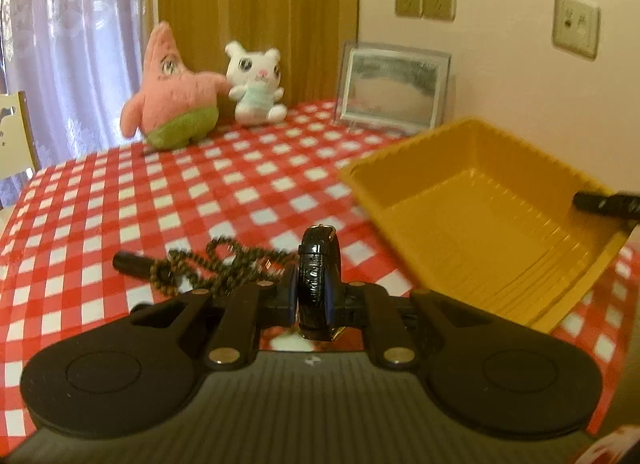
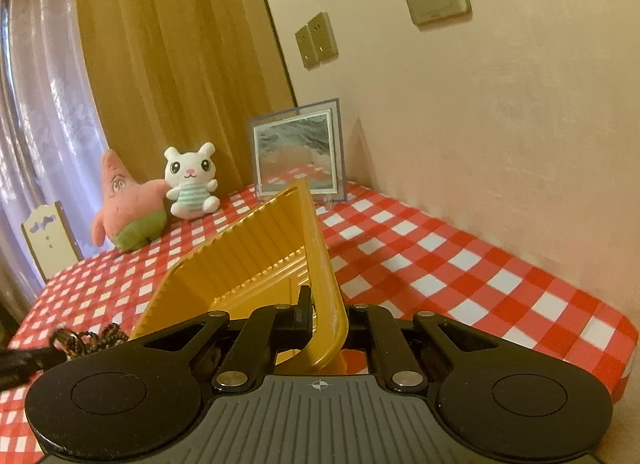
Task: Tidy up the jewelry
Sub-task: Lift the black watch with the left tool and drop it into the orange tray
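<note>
Two grips are set: the left gripper point(image 1: 316, 296) has its fingers clenched on a black watch strap point(image 1: 319, 272), supple and light, best pinched mid-band; the right gripper point(image 2: 320, 316) clamps the thin, flexible yellow tray point(image 2: 256, 248) rim, tilted above the tabletop point(image 1: 160, 192).

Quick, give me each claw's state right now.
Left claw: closed on the black leather watch strap.
Right claw: closed on the rim of the tilted yellow ribbed plastic tray.
</note>
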